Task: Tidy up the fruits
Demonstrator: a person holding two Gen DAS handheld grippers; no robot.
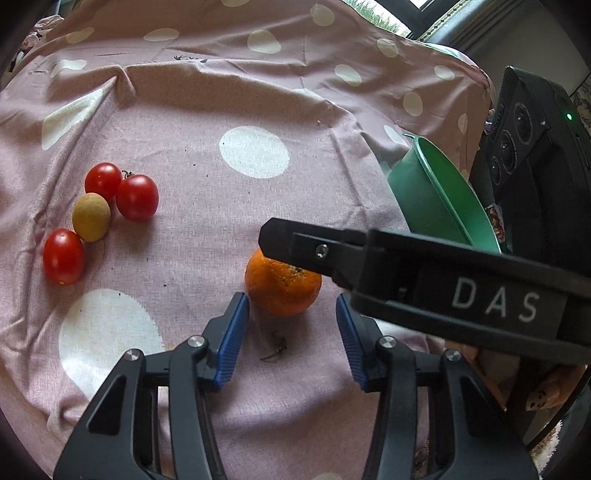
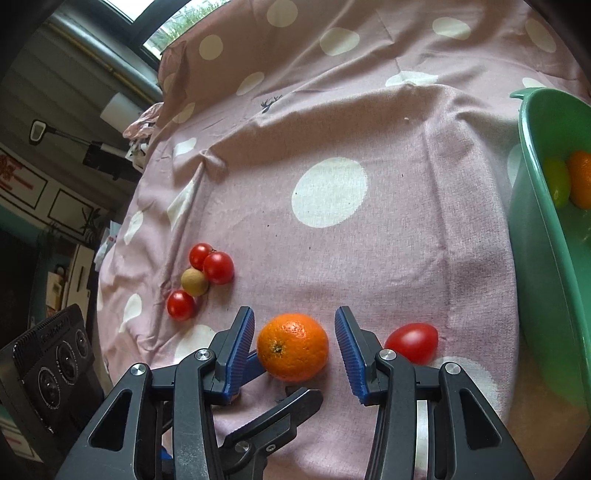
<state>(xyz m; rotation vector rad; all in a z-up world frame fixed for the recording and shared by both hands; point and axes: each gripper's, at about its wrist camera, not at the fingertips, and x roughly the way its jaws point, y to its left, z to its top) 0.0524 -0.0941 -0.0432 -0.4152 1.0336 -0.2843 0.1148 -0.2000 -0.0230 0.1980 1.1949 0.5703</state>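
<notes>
Soft daylight from the window (image 2: pixel 173 27), faint shadows, sharp centre, fisheye bending and dark vignette at edges

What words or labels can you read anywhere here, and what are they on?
"DAS": white letters on the right gripper, where its black arm crosses the left wrist view.
Embossed lettering on top of the black three-lens device: too blurred to read.
Red marks on the framed wall poster: too blurred to read.
Nothing else is legible.
</notes>
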